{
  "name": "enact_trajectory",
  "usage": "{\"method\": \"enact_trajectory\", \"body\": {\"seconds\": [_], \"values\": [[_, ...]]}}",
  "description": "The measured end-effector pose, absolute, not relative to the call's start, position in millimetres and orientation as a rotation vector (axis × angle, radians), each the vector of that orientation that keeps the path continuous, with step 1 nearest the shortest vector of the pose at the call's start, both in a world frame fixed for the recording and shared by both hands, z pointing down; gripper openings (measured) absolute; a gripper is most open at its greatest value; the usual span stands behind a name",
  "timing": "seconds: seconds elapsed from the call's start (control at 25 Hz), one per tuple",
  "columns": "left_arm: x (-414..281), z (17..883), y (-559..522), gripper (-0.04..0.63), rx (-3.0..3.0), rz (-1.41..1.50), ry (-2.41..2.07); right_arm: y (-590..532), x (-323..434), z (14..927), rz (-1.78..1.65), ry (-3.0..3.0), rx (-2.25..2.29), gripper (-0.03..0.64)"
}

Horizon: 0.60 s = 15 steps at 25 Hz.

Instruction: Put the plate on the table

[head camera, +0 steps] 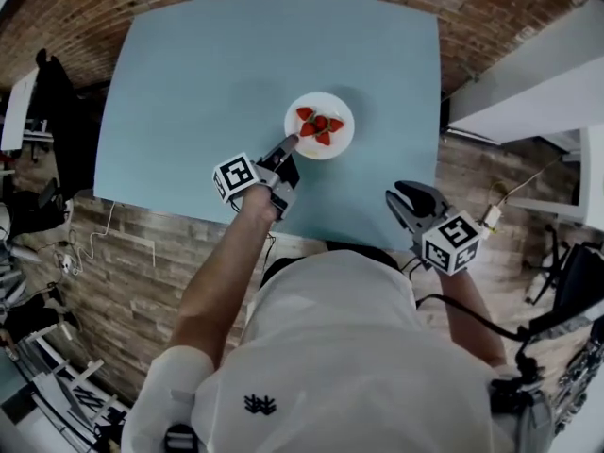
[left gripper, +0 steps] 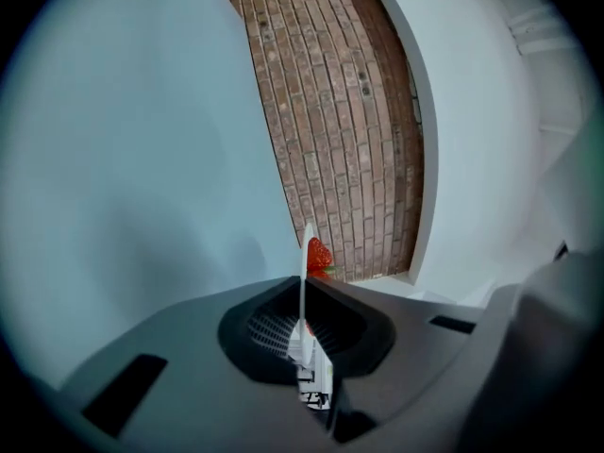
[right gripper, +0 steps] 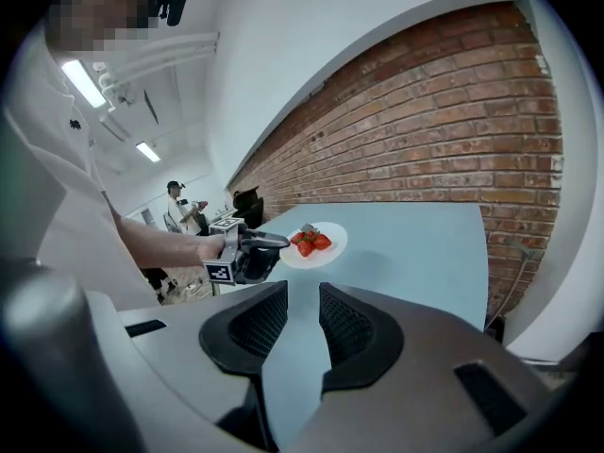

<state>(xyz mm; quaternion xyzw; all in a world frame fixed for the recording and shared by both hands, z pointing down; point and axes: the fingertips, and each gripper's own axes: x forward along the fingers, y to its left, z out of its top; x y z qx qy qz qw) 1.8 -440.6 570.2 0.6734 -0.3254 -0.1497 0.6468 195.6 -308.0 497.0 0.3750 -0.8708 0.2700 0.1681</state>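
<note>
A white plate carrying several strawberries is over the middle of the light blue table; I cannot tell whether it rests on the top or hangs just above it. My left gripper is shut on the plate's near-left rim. In the left gripper view the plate shows edge-on, pinched in the left gripper, with a strawberry beyond. My right gripper stands open and holds nothing, at the table's front edge right of the plate. From the right gripper I see the plate ahead.
A brick floor surrounds the table. White furniture stands to the right, and dark gear and cables lie on the left. Another person stands far off in the right gripper view. A brick wall runs along the table.
</note>
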Motion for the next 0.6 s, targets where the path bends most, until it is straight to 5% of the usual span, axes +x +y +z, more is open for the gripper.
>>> {"method": "enact_trajectory", "body": {"seconds": [0.6], "values": [[20.9,644.0,-490.6,0.014,1.459,-0.202,-0.835,-304.2,223.1,520.4,0.912,-2.433,1.109,0.11]]}}
